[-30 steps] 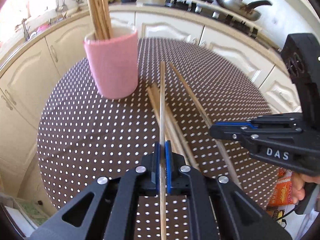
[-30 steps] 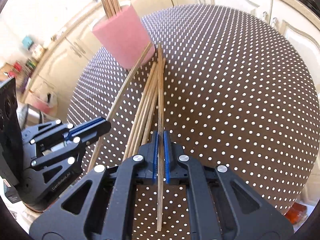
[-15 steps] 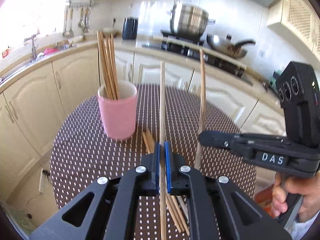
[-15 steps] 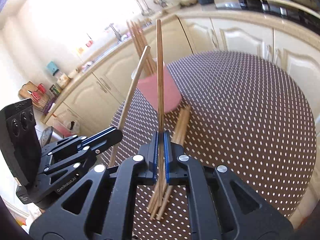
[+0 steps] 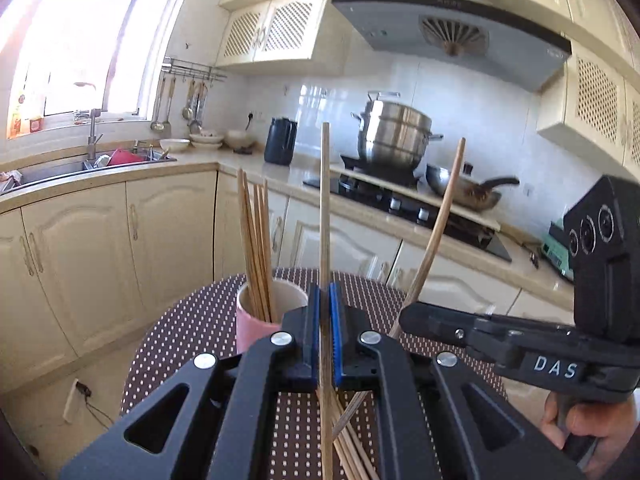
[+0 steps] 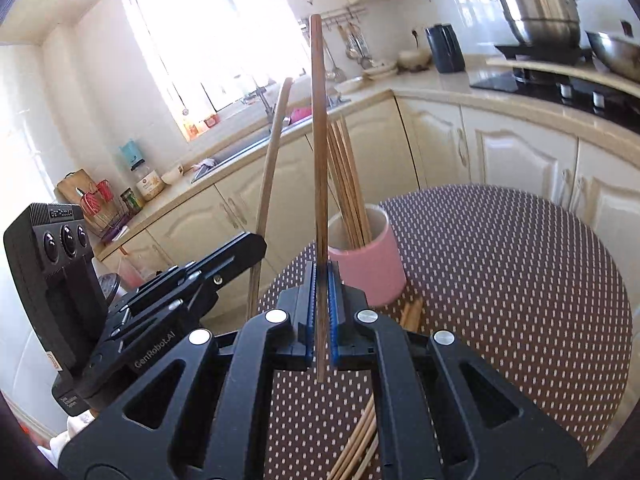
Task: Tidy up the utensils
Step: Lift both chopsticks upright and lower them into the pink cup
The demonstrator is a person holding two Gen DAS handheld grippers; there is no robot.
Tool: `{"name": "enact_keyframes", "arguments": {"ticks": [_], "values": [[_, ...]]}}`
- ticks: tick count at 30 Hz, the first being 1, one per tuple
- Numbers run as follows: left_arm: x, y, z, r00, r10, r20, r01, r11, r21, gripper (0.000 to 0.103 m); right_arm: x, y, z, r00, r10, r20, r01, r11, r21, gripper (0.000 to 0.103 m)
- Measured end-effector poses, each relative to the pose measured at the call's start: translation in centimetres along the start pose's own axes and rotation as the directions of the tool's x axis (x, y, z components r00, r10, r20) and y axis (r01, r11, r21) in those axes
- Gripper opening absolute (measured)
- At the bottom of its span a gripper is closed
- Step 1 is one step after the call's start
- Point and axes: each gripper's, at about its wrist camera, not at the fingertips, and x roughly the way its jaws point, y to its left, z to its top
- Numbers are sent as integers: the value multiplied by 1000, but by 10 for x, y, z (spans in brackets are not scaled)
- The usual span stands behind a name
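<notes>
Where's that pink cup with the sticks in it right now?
The pink cup stands on the dotted table, just past the right gripper and slightly to its right in the right wrist view, with loose chopsticks lying at its base.

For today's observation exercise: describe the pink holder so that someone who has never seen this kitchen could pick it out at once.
Find the round table with the brown, white-dotted cloth, in front of the cream cabinets. Near its edge stands the pink holder, an upright cylinder with chopsticks standing in it. It is the only pink thing on the cloth; loose chopsticks lie flat beside it.
</notes>
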Motion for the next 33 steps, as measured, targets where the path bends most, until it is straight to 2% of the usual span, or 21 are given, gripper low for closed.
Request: {"name": "enact_keyframes", "arguments": {"ticks": [6, 16, 24, 31, 33], "values": [[12, 23, 24, 995, 5, 98, 0, 999, -51, 5, 13, 4, 24, 997, -26, 69, 29, 999, -40, 6], [52, 45, 50, 974, 27, 225, 3, 992, -129, 5, 33, -3, 58, 986, -21, 162, 32, 997, -66, 6], [91, 52, 51, 964, 59, 260, -18, 987, -157, 5, 45, -7, 72, 979, -56, 195, 80, 990, -117, 6], [117, 49, 38, 948, 137, 287, -107, 987, -118, 5, 63, -18, 66, 984, -65, 168, 85, 989, -119, 6], [121, 48, 34, 949, 141, 281, -116, 988, -104, 5, 67, -21, 62, 985, -64, 159, 83, 990, -116, 6]]}}
